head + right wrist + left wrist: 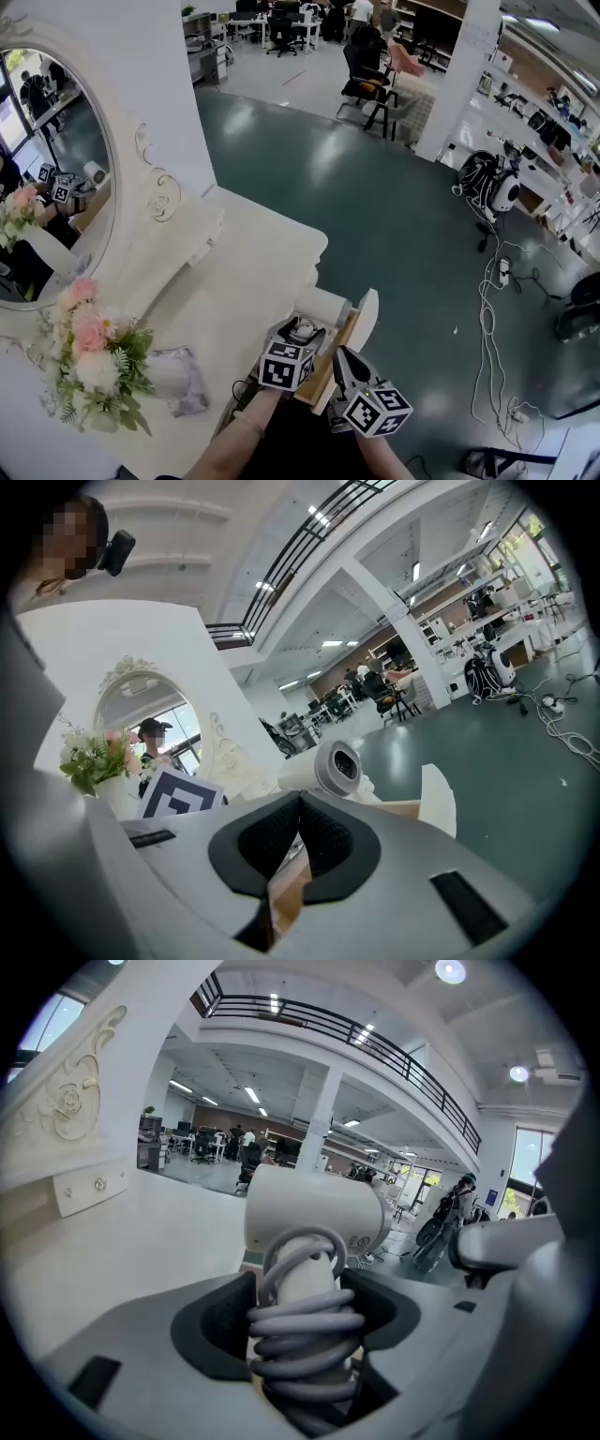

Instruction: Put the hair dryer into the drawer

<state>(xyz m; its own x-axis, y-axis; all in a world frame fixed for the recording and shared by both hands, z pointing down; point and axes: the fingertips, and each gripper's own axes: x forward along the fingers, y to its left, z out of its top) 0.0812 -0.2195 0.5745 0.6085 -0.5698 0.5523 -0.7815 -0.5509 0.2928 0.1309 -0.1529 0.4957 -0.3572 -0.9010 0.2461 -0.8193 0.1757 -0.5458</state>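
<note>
**Dryer over the open drawer, not yet set down**

Left tongs (300,331) are clamped on the handle of the hair dryer (319,305), over the grey cord (305,1326) coiled round that handle. The dryer's white barrel sits above the open drawer (367,315) at the right edge of the desk (253,272). Whether it already rests on the drawer floor I cannot tell from the head view. Right tongs (343,356) sit just beside, low at the drawer's near end, tips together with nothing in them. Through the gap below the tips, only the drawer's wood shows.

Risks, as I judge them:
- The grip is on cord rather than bare handle, so the coils could slide and let the dryer twist or sag as it goes down.
- The barrel looks long against the drawer's width. Lowered skewed, it may knock the front panel or ride on the rim and block closing.
- A loose loop of cord could snag the drawer edge on release.
- The two tongs are close together (little room to back out), so a bump between them is possible.

Writing: none readable. There is a small round mark on the barrel's side, too small to make out. The cubes carry black-and-white square markers, no text.
</note>
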